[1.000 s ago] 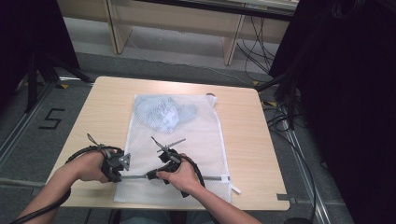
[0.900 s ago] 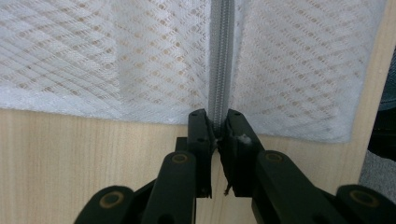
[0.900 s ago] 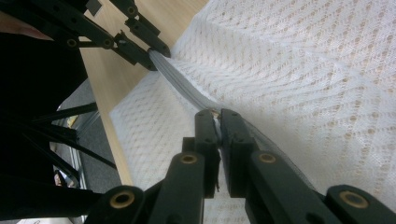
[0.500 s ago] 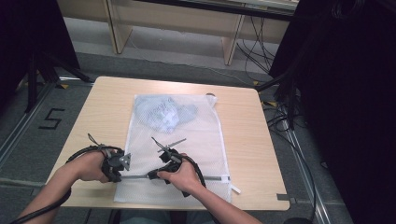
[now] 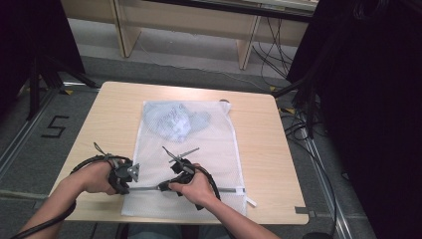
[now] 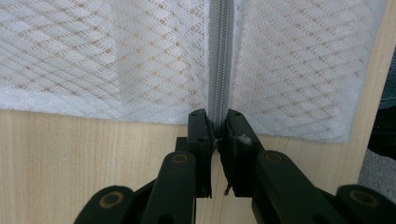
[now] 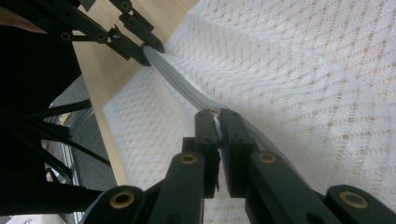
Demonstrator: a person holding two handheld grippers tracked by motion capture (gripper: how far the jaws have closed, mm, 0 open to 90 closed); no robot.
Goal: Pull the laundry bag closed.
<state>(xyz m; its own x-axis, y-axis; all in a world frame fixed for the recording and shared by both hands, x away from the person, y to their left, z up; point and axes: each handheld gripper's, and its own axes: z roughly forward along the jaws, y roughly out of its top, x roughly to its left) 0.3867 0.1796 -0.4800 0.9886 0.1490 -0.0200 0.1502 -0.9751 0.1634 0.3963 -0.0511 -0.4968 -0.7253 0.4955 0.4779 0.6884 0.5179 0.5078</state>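
white mesh bag (image 5: pixel 219 149) flat on table (image 5: pixel 263 149), bluish garment (image 5: pixel 174 121) inside.

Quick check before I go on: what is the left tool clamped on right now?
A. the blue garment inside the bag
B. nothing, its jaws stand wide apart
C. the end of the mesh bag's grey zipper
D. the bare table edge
C: in the left gripper view the left tool has its jaws shut on the end of the grey zipper of the white mesh bag.
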